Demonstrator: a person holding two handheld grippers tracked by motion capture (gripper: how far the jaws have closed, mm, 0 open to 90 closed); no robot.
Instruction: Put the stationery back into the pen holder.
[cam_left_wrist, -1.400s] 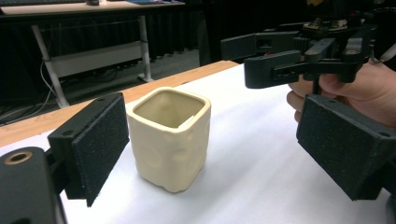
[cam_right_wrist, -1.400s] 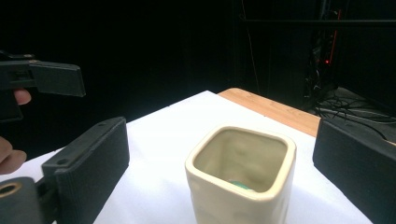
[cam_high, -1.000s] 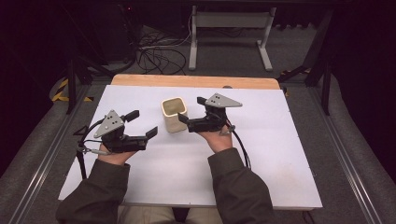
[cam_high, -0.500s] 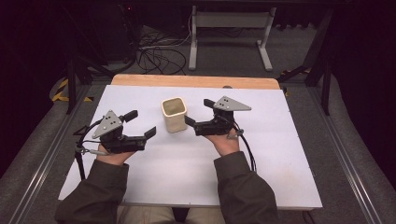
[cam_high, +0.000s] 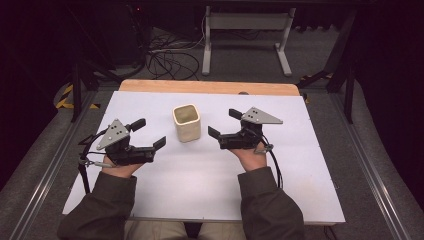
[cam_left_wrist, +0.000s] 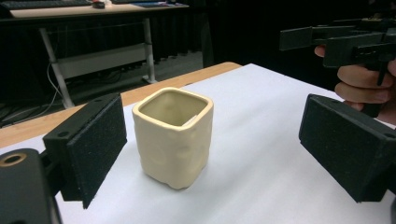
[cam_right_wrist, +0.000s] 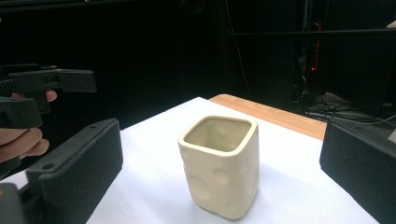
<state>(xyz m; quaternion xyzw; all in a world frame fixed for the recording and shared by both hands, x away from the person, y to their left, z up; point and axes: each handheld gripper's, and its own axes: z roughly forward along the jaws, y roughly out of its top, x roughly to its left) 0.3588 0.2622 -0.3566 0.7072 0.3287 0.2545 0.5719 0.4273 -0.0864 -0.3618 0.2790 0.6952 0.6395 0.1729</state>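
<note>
Brightly lit white table (cam_high: 200, 190) from overhead, surroundings falling into near-black, soft faint shadows, slightly grainy high view, nearest jaw pads perhaps a little soft-focused.

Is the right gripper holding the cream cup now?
No, the right gripper is open and sits to the side of the cream cup, with bare white table between them in the high view.

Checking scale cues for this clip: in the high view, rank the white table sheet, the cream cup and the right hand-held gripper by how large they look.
1. White table sheet, by far the largest.
2. Right hand-held gripper, open, with its grey plate.
3. Cream cup, looking somewhat smaller than the gripper, though the gap is modest.
</note>
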